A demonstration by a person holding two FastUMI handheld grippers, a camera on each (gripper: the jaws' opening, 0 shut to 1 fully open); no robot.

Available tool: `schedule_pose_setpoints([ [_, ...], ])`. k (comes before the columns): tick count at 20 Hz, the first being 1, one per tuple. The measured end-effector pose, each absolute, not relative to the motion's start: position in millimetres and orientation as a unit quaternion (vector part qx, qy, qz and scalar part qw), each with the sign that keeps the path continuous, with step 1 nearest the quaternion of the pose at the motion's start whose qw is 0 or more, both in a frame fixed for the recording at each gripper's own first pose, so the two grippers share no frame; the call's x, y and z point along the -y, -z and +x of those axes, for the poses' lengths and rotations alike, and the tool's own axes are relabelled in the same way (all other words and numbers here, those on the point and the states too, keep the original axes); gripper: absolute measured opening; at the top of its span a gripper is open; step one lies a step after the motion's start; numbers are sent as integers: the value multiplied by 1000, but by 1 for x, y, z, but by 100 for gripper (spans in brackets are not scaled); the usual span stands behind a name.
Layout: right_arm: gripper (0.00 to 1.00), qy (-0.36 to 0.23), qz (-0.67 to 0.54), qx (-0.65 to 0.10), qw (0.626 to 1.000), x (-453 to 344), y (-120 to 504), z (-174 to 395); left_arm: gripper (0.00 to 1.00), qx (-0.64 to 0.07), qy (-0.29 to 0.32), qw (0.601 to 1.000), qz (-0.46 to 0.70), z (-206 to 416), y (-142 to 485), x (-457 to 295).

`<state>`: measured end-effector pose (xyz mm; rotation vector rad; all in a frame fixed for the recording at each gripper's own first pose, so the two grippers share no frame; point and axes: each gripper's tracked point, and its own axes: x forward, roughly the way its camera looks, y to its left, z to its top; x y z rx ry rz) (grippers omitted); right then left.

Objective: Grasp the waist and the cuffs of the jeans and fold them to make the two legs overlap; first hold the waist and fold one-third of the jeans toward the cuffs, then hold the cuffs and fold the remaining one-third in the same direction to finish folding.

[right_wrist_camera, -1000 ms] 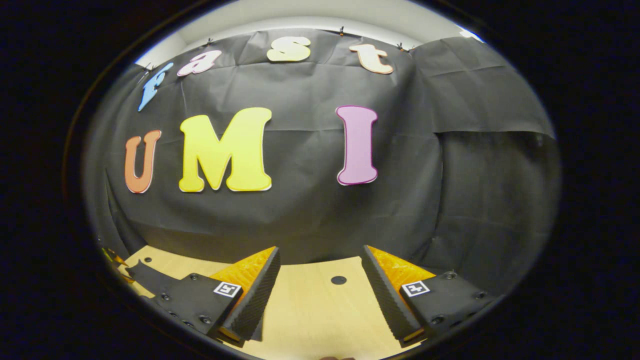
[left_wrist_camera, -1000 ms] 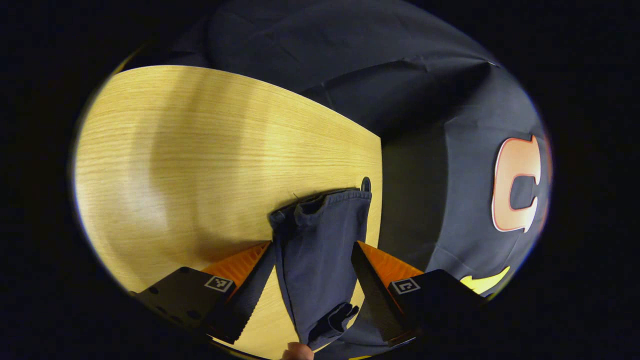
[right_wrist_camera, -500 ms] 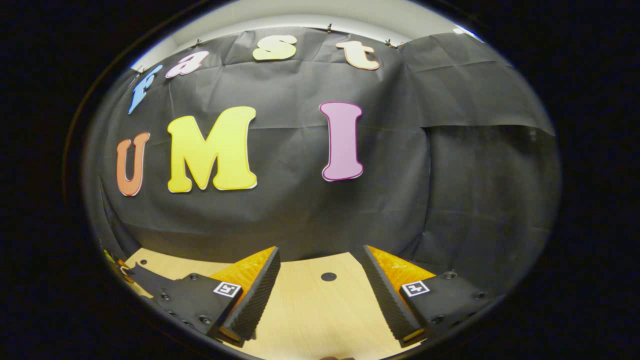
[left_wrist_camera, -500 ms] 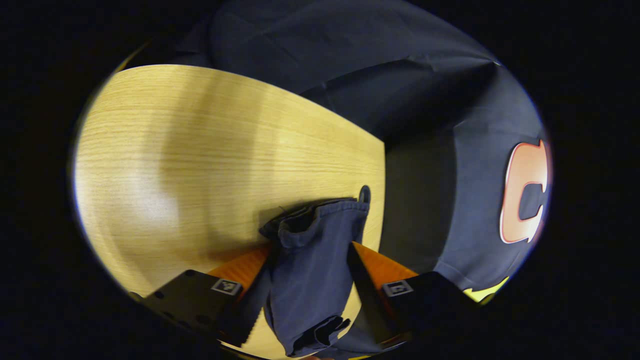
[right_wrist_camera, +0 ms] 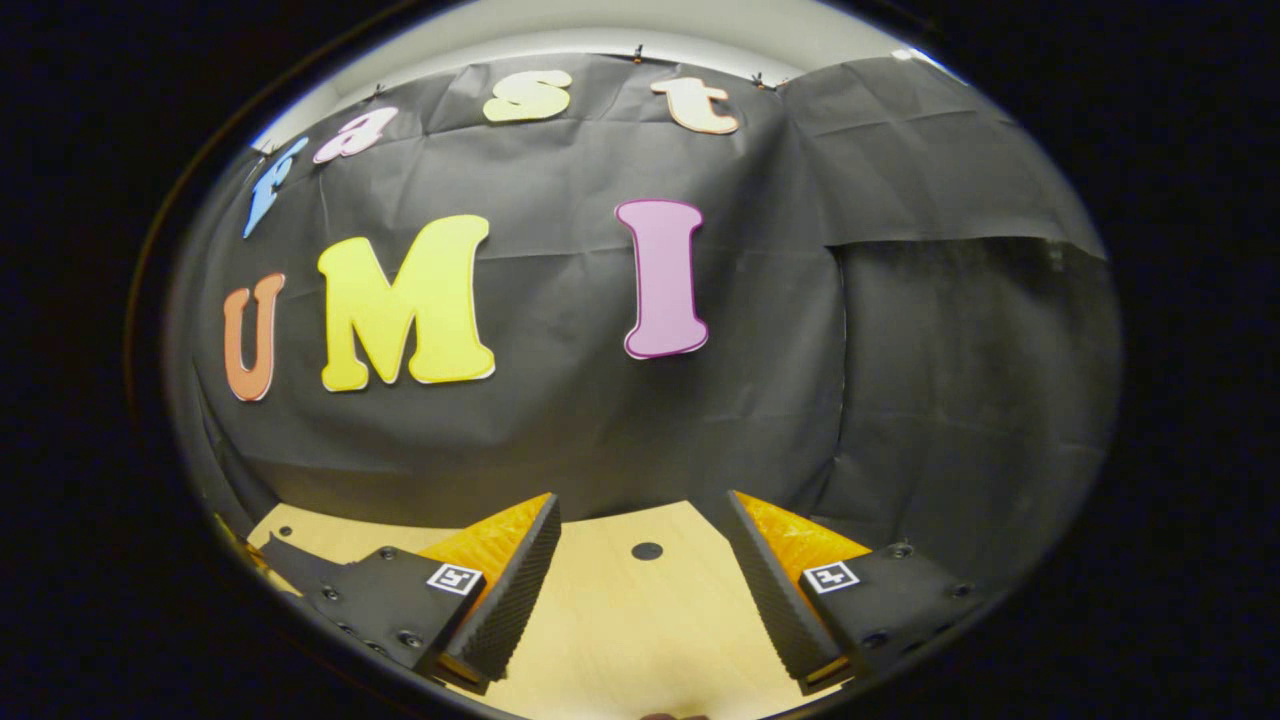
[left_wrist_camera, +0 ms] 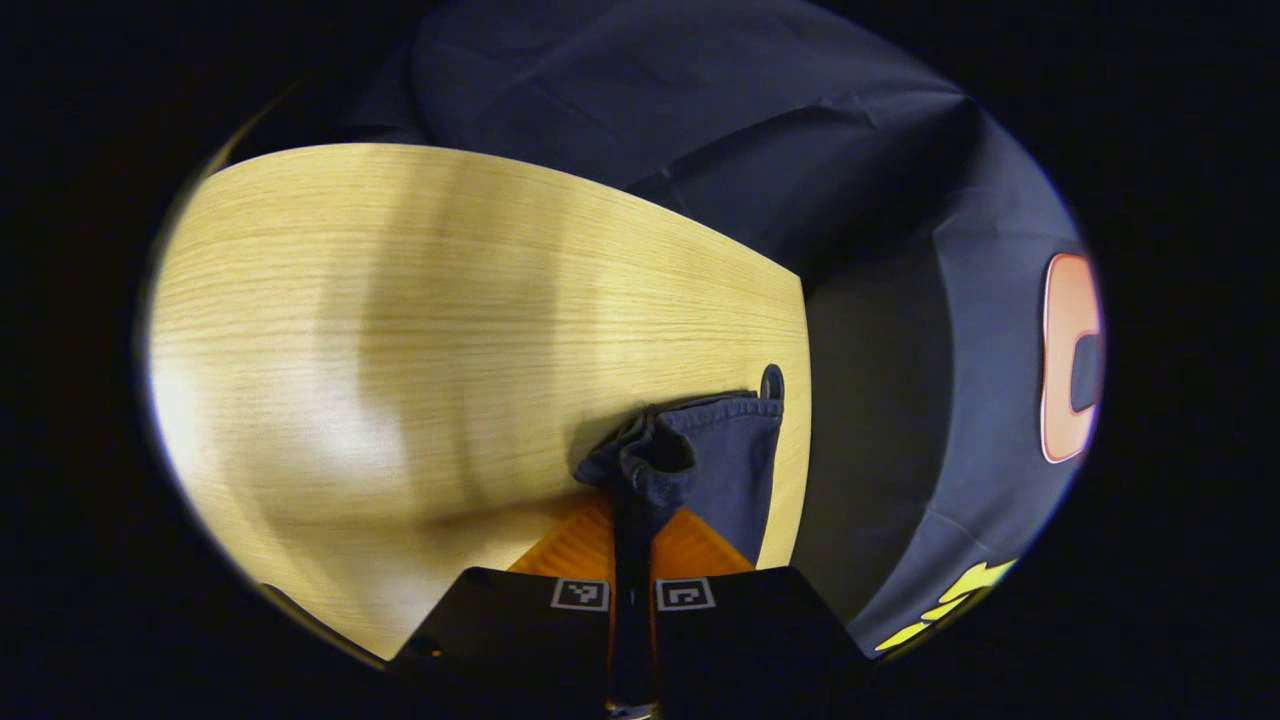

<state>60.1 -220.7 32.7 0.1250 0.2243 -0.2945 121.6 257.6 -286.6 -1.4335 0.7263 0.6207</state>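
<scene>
Near the worktop's (left_wrist_camera: 400, 300) far edge, I saw my left gripper (left_wrist_camera: 633, 520) clench on the jeans' (left_wrist_camera: 725, 455) bunched cuff, readying the fold, while my right gripper (right_wrist_camera: 640, 590) hovered with fingers spread, grasping nothing.

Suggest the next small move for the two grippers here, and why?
Probably bring the right gripper down to the jeans. The left gripper is shut on a bunched denim edge near the corner of the table, while the right gripper stands open over bare wood, holding nothing. Folding likely needs both ends held.
</scene>
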Motion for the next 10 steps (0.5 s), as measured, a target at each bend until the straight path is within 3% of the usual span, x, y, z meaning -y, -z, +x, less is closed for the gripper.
schedule_pose_setpoints([
  [7, 100, 135, 61, -106, 983, 220, -43, 58, 3, -298, -200, 827, -433, 153, 195, -237],
  [10, 100, 137, 58, -102, 984, 226, -48, 51, 3, -276, -168, 870, -372, 168, 151, -216],
])
